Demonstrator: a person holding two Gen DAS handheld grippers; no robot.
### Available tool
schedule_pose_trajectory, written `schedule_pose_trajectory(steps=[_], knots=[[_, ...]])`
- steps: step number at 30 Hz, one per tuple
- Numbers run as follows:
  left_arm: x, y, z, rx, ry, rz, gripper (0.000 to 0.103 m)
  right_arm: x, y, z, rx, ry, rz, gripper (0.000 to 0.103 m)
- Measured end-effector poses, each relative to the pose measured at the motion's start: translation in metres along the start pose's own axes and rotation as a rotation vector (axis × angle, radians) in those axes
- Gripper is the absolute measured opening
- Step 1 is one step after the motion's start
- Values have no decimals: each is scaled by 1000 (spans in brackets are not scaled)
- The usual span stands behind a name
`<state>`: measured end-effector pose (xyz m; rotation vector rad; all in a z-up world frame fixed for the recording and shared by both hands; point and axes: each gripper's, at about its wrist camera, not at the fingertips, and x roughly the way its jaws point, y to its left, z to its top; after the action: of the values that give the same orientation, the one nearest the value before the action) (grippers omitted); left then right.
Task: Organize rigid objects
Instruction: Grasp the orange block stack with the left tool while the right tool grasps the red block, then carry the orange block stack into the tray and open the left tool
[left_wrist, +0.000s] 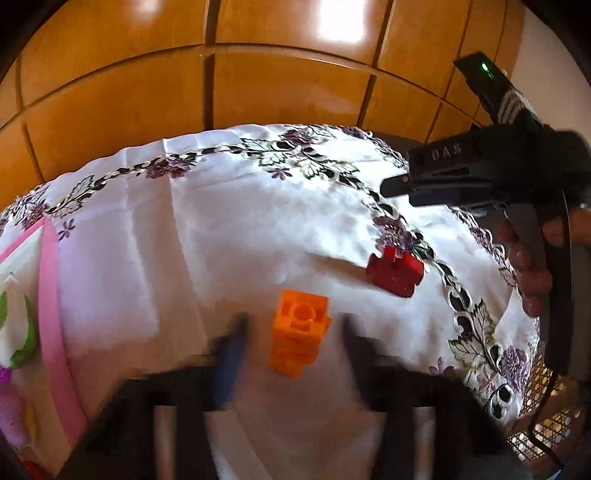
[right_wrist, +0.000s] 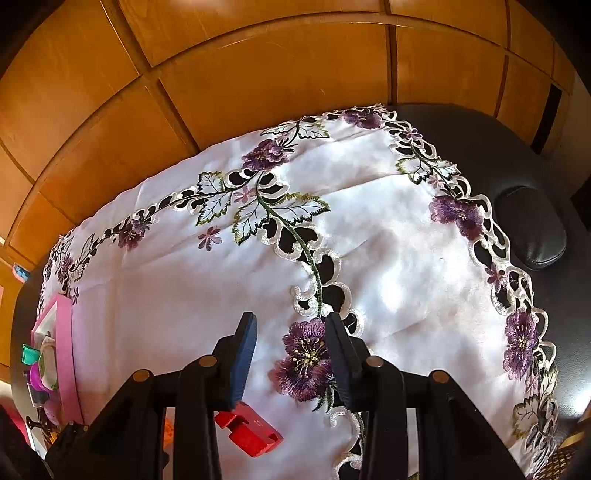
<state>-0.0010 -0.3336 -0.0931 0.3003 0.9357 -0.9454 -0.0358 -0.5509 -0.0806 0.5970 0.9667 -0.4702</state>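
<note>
Orange block (left_wrist: 299, 326) between blurred, spread fingers of left gripper (left_wrist: 293, 325), untouched on white embroidered tablecloth (left_wrist: 229, 236), red block (left_wrist: 395, 271) just beyond, right gripper (right_wrist: 291, 332) marked "DAS", parted and empty above cloth, pink tray (left_wrist: 51, 295) at far left

1. White embroidered tablecloth (left_wrist: 229, 229) covers the dark table (right_wrist: 480, 147).
2. Orange block (left_wrist: 299, 328) lies between the left gripper's (left_wrist: 291, 325) fingers.
3. Red block (left_wrist: 395, 271) lies ahead-right of it.
4. Pink tray (left_wrist: 51, 295) sits far left.

A home: embroidered floral tablecloth (right_wrist: 369, 229) before wooden cabinet doors (right_wrist: 258, 74).
</note>
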Motion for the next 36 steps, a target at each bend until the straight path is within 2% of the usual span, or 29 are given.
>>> schedule_pose_trajectory(steps=[9, 12, 16, 22, 24, 25, 26, 27, 30, 36], knots=[[-16, -10, -25, 18, -38, 53, 25, 5, 6, -4, -32, 29, 31, 38], [-14, -8, -27, 19, -25, 81, 25, 11, 11, -8, -44, 83, 72, 38], [-12, 3, -30, -28, 3, 65, 24, 17, 28, -18, -113, 177, 129, 38], [-18, 5, -33, -40, -3, 47, 24, 16, 55, -38, -277, 234, 63, 38], [-23, 4, -33, -42, -10, 41, 24, 22, 59, -45, -331, 246, 12, 36], [-27, 3, -32, -40, -20, 38, 24, 26, 61, -49, -370, 251, -26, 21], [-32, 3, -32, -39, -30, 37, 24, 29, 65, -53, -412, 249, -60, 14], [-37, 3, -31, -42, -42, 40, 24, 28, 70, -56, -444, 225, -69, 14], [-54, 7, -29, -71, -64, 52, 24, 29, 74, -56, -447, 181, -35, 14], [-86, 13, -25, -100, -127, 102, 24, 39, 74, -55, -422, 187, -4, 15]])
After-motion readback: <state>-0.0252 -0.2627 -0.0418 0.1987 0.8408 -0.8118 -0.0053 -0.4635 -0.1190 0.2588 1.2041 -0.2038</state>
